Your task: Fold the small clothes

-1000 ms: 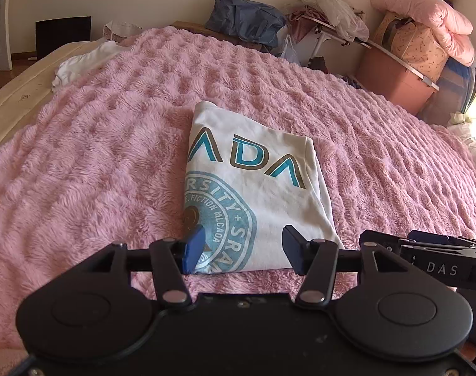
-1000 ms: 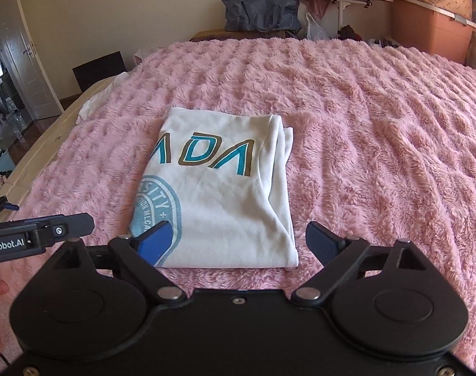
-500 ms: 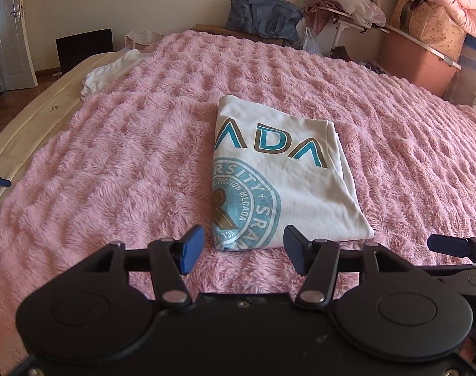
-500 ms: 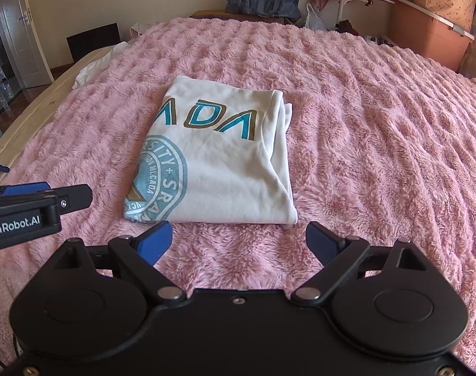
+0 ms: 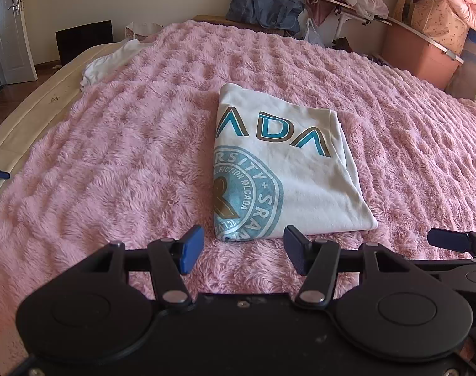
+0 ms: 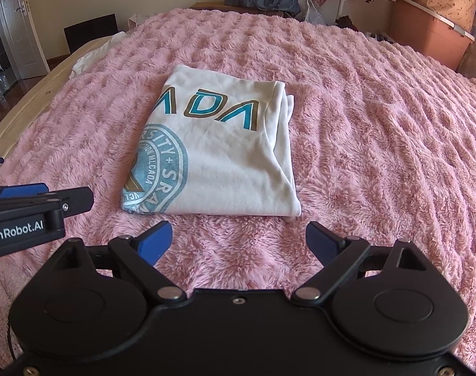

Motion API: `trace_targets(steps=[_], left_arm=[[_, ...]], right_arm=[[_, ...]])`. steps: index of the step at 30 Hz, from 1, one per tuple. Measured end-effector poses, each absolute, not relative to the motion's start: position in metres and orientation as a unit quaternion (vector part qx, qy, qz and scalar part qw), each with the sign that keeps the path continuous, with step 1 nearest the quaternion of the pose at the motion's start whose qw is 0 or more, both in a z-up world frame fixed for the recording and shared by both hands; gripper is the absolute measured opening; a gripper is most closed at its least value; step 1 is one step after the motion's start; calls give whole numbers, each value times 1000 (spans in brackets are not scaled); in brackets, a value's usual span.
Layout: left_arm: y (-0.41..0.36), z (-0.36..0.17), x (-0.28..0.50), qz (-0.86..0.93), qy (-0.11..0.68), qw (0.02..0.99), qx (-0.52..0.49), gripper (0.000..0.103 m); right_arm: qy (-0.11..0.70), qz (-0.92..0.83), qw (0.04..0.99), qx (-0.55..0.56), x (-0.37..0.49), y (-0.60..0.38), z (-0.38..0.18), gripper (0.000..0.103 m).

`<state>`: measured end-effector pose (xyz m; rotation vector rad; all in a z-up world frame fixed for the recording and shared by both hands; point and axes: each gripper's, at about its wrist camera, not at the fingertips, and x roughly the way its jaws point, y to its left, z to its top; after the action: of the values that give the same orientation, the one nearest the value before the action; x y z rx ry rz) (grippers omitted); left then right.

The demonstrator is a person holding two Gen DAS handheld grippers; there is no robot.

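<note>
I keep both tools released just short of the near edge of the folded T-shirt: my left gripper and right gripper stand with jaws apart, holding nothing, since the shirt looks already folded. It lies flat on the pink blanket mid-bed. 1 white garment waits at the far left edge, likely next

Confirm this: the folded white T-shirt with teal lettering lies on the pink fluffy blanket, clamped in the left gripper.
Not clamped. The left wrist view shows the left gripper open, short of the white T-shirt, which lies free on the pink blanket.
</note>
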<state>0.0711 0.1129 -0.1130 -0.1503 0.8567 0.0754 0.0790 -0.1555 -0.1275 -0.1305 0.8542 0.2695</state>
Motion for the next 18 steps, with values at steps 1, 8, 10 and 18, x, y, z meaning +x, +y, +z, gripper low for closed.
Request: trace_targets(steps=[1,8,10,18], left_arm=[[113,-113,71,37,416,906,-73,60],[111,-113,71,37,416,906,-67,60],[111,-114,72,38,417,906,-64,60],[110,-115,72,40,421,904,-60,61]], right_arm=[[413,129,899,-64,80,-156,-128,93],[415,125,899,-64,81,-157,-128,93],[416,124,899,-62,81,-158,-129,93],[417,124,899,-57,81,-160,-130,93]])
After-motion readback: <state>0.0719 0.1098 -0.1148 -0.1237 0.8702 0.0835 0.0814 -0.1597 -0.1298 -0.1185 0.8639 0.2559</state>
